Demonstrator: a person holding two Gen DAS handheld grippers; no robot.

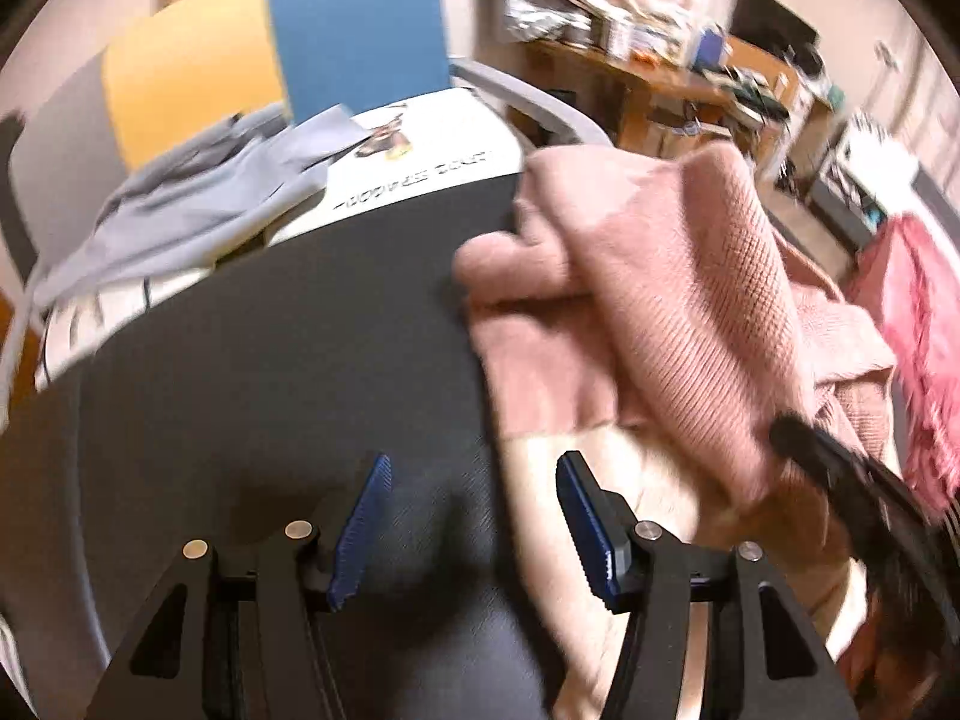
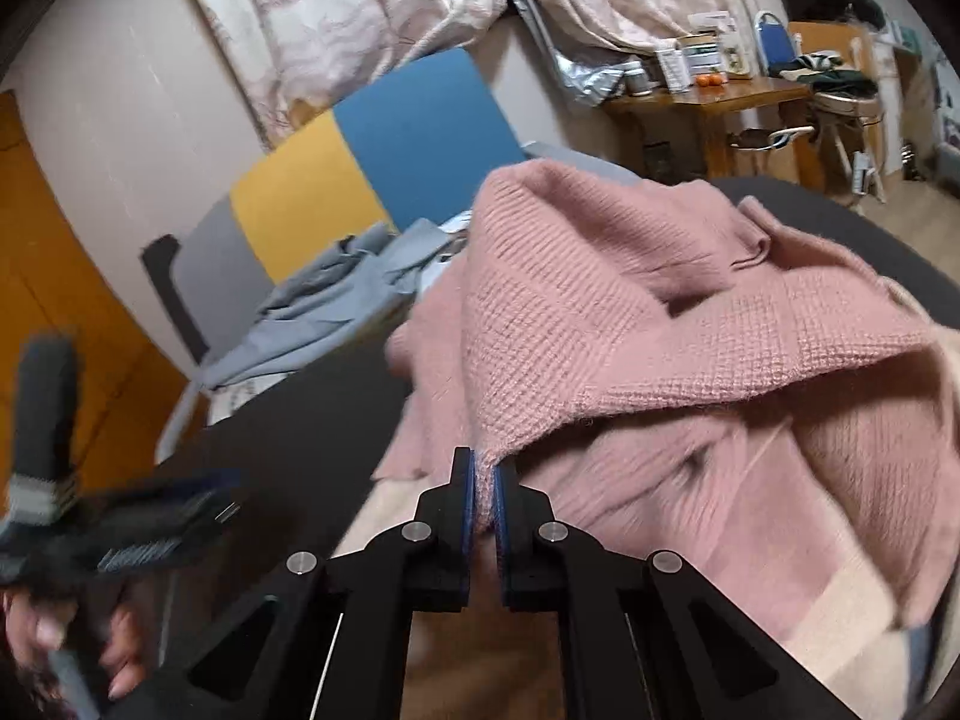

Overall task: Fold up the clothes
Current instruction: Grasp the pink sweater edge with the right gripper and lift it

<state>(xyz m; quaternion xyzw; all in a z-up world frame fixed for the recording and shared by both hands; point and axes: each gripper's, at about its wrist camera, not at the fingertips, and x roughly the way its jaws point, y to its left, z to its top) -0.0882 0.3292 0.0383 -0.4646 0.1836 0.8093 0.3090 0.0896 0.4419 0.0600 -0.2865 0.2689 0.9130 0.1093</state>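
Under both cameras: dark tabletop (image 1: 270,360), matte black, rounded far edge. Behind it a chair with a yellow and blue back (image 2: 372,150), a grey garment (image 1: 198,198) heaped at the far side over a white printed sheet (image 1: 432,150). Further back, pale patterned curtains (image 2: 336,18), a wooden desk (image 2: 714,102) crowded with jars and boxes, a blue chair by it, an orange door (image 2: 66,276) on the left of the right view. A bright pink fringed cloth (image 1: 924,348) sits at the right edge of the left view

Hard to read: left view is motion-blurred, print on the sheet is illegible. My right tongs (image 2: 485,480) show there only as a dark smear at lower right. In the right view my left tongs (image 2: 174,516) and the hand on their handle are blurred and cut off by the frame edge

Pink knit sweater (image 2: 660,330) lies on the right half of the tabletop, waffle texture, with a cream panel along its lower part. It is bunched and partly lifted, one fold peaked up. Right tongs are clamped on a corner of its edge, fabric pinched between the blue pads. Left tongs (image 1: 474,516) stand apart, nothing between them, over bare tabletop just beside the sweater's left edge
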